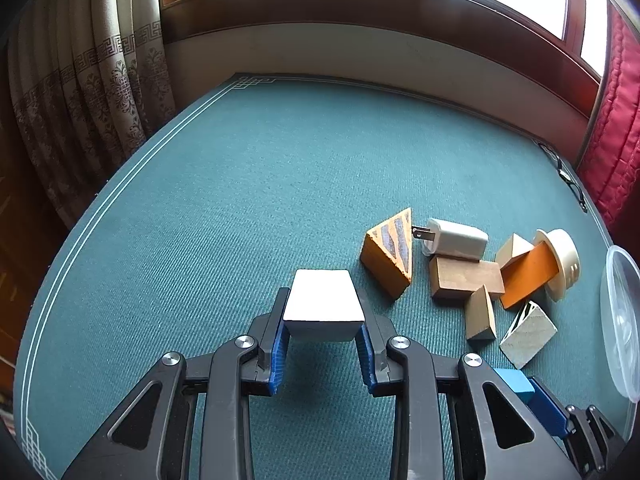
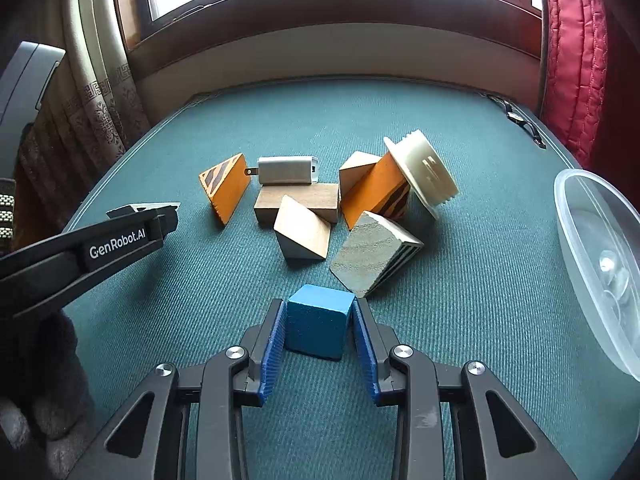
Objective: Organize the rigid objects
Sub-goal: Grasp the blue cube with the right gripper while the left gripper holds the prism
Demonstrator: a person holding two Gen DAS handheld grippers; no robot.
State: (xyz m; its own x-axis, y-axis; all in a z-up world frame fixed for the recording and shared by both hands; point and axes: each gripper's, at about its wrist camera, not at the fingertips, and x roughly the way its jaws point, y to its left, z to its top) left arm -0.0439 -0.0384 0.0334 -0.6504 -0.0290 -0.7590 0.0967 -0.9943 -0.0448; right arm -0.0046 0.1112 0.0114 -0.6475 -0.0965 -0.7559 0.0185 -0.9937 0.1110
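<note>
My left gripper (image 1: 323, 320) is shut on a white block (image 1: 323, 300), held over the green table mat (image 1: 240, 184). My right gripper (image 2: 319, 320) is shut on a blue cube (image 2: 318, 326); the cube also shows in the left wrist view (image 1: 515, 385). Ahead lies a pile: an orange striped wedge (image 2: 224, 186), a white charger plug (image 2: 286, 171), a brown wooden bar (image 2: 304, 200), a tan wedge (image 2: 302, 234), a grey striped wedge (image 2: 372, 254), an orange plank (image 2: 370, 190) and a cream round cap (image 2: 424, 174).
A clear plastic container (image 2: 600, 264) stands at the right edge of the mat, also in the left wrist view (image 1: 622, 320). The left gripper's arm (image 2: 80, 252) reaches in from the left. A curtain (image 1: 80, 120) hangs left, a red quilted cloth (image 2: 572, 60) right.
</note>
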